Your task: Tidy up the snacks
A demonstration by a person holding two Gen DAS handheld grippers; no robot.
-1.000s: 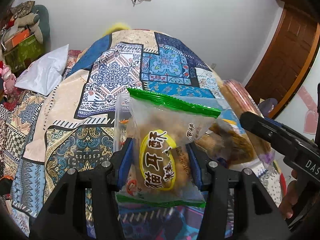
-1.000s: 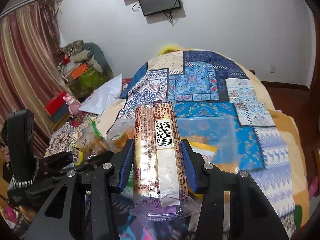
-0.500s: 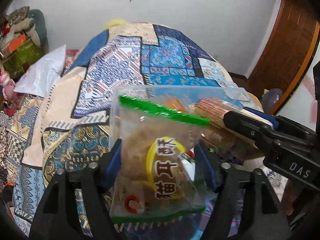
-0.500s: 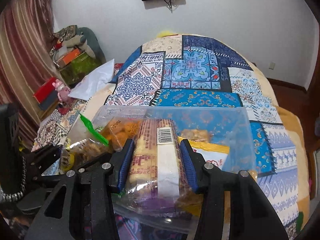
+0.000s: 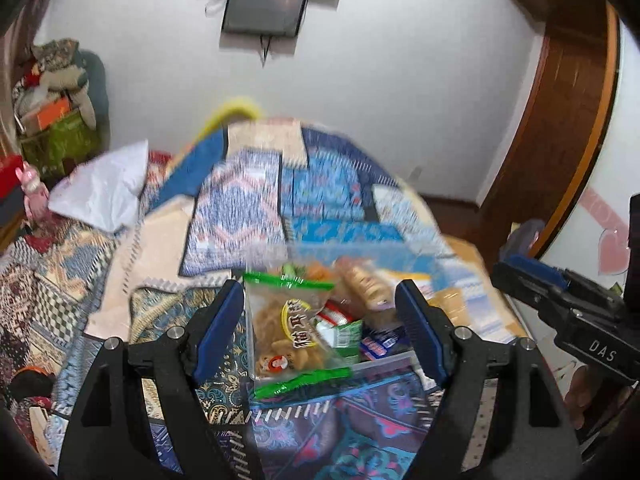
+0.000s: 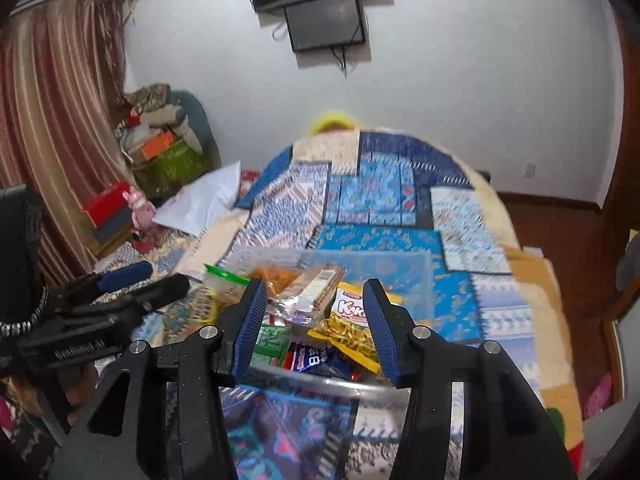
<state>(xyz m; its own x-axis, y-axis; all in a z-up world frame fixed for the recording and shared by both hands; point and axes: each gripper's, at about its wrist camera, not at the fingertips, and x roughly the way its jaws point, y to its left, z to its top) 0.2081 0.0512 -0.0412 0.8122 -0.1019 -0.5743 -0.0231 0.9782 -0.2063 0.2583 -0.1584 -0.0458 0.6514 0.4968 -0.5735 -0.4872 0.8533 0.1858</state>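
Observation:
A clear plastic bin (image 6: 408, 272) sits on the patchwork bed and holds several snack packs. The clear bag with green edges and a yellow label (image 5: 290, 328) leans at the bin's near left side. The long biscuit roll (image 6: 320, 284) lies on the other packs; it also shows in the left wrist view (image 5: 364, 284). A yellow Koka noodle pack (image 6: 348, 320) lies beside it. My left gripper (image 5: 320, 328) is open and empty, just behind the green-edged bag. My right gripper (image 6: 316, 324) is open and empty above the bin's near rim.
The bin (image 5: 384, 360) rests near the foot of the bed, on the patterned quilt (image 6: 384, 208). A white pillow (image 6: 204, 200) and stacked boxes (image 6: 108, 212) lie left. A wooden door (image 5: 560, 128) stands right. A wall screen (image 6: 324, 20) hangs ahead.
Both grippers opened and pulled back. The green-edged bag and the biscuit roll left the jaws and now lie in the bin.

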